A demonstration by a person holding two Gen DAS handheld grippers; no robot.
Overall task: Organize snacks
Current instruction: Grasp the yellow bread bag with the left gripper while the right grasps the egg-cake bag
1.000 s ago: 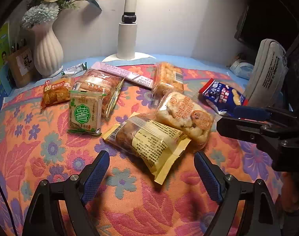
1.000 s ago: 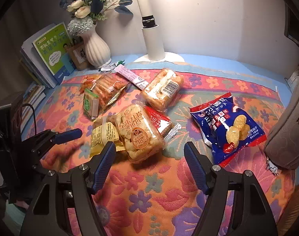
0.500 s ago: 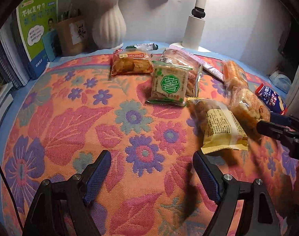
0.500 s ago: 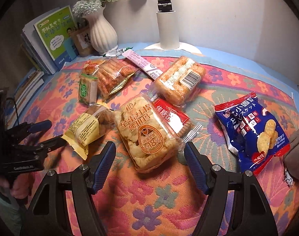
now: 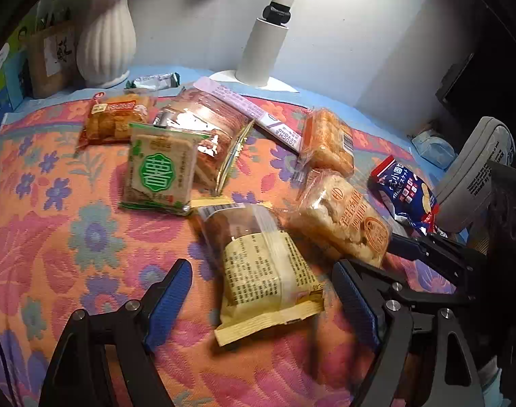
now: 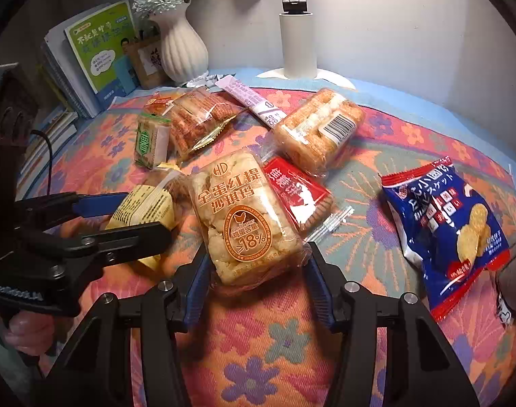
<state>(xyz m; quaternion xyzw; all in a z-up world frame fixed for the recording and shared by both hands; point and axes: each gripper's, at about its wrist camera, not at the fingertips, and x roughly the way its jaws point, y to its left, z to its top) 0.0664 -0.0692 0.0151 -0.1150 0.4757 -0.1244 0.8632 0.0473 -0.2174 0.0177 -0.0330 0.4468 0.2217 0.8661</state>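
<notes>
Several snack packs lie on a floral cloth. My left gripper is open, its fingers on either side of a yellow-wrapped cake pack, also in the right wrist view. My right gripper is open around the near end of an orange "18%" puffed-rice pack, which shows in the left wrist view too. Others: a green-logo pack, a clear biscuit pack, a red pack, a blue cracker bag, a barcode pack.
A white vase, books and a white lamp base stand along the back wall. A purple stick pack and an orange snack pack lie at the back. A grey pouch sits at the right.
My left gripper swung back right and forward to straddle the yellow-wrapped pack. My right gripper moved forward, its fingers now around the orange puffed-rice pack.
</notes>
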